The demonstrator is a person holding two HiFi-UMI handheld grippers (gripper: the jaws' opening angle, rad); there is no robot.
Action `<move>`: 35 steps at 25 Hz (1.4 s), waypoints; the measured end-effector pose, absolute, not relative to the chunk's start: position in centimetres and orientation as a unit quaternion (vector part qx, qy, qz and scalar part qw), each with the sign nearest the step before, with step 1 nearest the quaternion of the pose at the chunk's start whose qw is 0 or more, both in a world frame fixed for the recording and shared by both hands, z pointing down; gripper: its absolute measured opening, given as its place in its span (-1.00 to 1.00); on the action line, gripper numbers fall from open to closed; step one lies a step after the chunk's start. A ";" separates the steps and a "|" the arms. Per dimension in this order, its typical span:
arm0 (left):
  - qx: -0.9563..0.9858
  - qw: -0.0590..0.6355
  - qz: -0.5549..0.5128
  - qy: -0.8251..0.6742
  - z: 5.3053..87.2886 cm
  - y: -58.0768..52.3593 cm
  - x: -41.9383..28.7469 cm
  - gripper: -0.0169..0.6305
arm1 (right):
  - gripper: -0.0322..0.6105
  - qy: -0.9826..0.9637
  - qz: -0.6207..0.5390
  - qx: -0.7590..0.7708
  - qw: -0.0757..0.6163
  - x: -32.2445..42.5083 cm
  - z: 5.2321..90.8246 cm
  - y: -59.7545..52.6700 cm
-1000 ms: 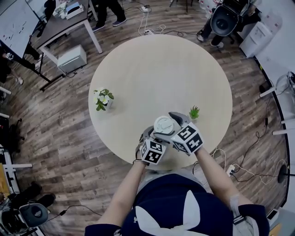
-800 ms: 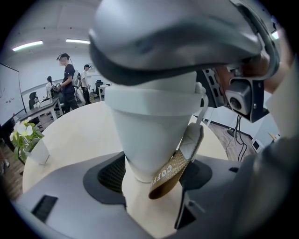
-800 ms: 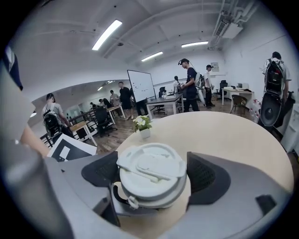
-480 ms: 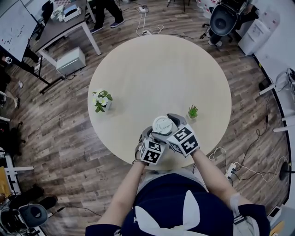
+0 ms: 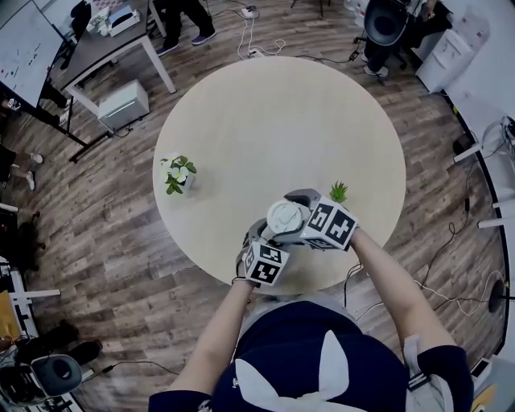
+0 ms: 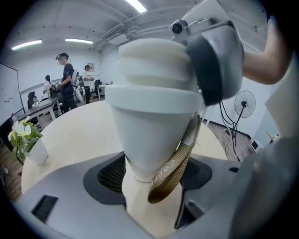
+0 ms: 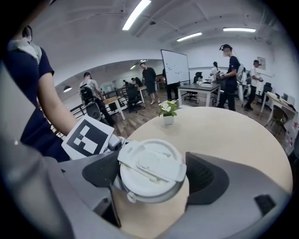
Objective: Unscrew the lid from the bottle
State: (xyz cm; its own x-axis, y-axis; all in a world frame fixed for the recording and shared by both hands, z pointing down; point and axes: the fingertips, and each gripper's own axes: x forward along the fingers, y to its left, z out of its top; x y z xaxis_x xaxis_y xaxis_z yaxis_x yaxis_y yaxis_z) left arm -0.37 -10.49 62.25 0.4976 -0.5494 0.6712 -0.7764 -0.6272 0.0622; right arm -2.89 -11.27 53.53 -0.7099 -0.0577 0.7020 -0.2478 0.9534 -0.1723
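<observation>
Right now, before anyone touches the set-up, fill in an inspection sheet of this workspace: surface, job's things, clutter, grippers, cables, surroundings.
Surface: round pale table.
Job's things: white bottle at the table's near edge, lid on it, woven strap hanging beside it.
Clutter: white-flowered plant; small green plant.
Grippers: left gripper shut on the bottle's lower body; right gripper jaws have just been closing, pads on the lid.
Cables: cables trail over the wood floor.
Surroundings: desk, fan, person standing.
</observation>
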 end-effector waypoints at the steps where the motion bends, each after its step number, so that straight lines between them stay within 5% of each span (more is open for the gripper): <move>1: 0.846 0.182 0.313 -0.391 62.2 -10.5 -0.3 0.06 | 0.48 -0.914 0.121 0.064 0.382 -2.8 53.6 -11.1; 15: 0.846 0.182 0.317 -0.387 62.3 -10.4 -0.3 0.06 | 0.48 -0.889 0.059 -0.094 0.444 -2.8 53.7 -10.1; 24: 0.845 0.185 0.318 -0.388 62.5 -10.3 -0.2 0.06 | 0.69 -0.927 0.104 0.083 0.352 -2.4 53.9 -10.7; 35: 0.844 0.187 0.318 -0.389 63.1 -10.6 -0.8 0.06 | 0.53 -0.916 0.105 0.258 0.289 -2.9 55.2 -12.1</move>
